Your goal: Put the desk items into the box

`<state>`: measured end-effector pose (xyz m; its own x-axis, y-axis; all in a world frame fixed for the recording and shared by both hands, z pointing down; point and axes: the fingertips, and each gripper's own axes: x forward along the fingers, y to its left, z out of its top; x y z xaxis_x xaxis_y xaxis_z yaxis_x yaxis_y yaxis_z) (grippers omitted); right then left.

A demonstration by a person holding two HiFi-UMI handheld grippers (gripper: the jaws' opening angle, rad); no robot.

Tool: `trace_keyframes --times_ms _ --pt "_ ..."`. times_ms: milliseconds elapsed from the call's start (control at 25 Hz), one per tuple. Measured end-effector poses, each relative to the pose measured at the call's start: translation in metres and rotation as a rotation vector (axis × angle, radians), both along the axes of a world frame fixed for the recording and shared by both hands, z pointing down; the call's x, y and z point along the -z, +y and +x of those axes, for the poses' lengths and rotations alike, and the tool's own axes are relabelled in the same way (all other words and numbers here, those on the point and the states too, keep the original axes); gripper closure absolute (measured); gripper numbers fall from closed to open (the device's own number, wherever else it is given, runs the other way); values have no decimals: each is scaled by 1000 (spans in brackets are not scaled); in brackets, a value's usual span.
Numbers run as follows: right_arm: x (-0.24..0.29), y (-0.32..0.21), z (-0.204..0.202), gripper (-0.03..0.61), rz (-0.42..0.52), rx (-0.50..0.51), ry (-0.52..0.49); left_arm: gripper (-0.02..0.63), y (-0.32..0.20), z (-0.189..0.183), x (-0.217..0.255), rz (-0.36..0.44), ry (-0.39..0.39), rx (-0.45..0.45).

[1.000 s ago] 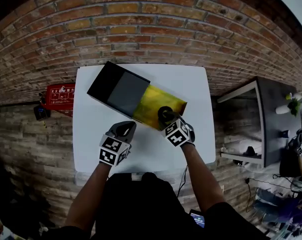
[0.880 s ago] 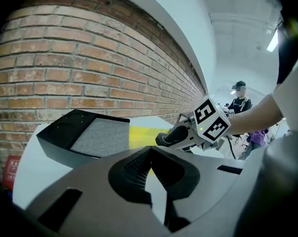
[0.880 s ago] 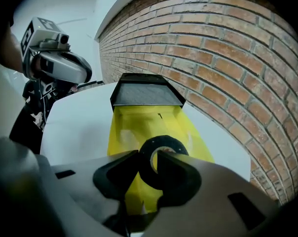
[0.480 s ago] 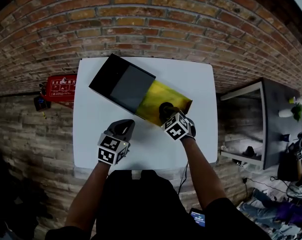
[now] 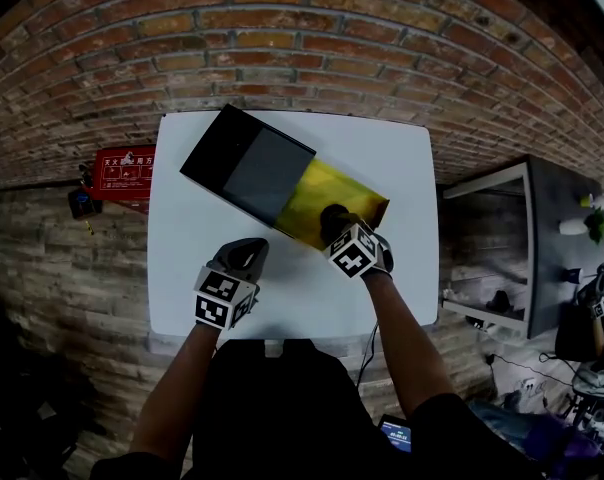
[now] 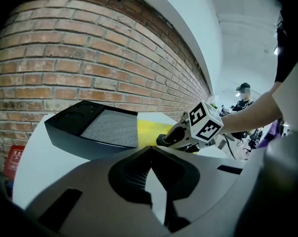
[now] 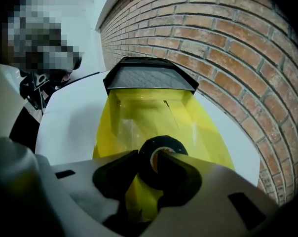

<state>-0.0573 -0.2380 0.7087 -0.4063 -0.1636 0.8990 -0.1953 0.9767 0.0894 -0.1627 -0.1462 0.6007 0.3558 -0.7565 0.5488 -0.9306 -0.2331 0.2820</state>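
A yellow see-through box (image 5: 332,190) lies open on the white table (image 5: 282,303), joined to a black part with a grey foam pad (image 5: 250,164). My right gripper (image 5: 334,230) is shut on a black tape roll (image 5: 332,215) and holds it over the box's near end. In the right gripper view the tape roll (image 7: 161,163) sits between the jaws, above the yellow box (image 7: 154,115), with the black part (image 7: 149,75) beyond. My left gripper (image 5: 244,254) hovers over the table to the left, jaws shut and empty (image 6: 150,148); it looks toward the black part (image 6: 90,127).
A brick wall runs behind the table. A red sign (image 5: 122,173) stands left of the table and a dark side table (image 5: 547,238) to its right. A person (image 6: 243,95) is far off in the left gripper view.
The head view has shifted a little. My right gripper still holds the tape roll at the box's near end, and the left gripper has stayed put.
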Motion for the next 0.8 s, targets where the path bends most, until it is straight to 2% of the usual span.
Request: trace_keyframes --times_ms 400,800 --pt "-2 0 -1 443 21 12 19 598 1 -4 2 4 -3 -5" --pt "13 0 -2 434 40 12 -16 600 0 -2 7 15 -11 -17"
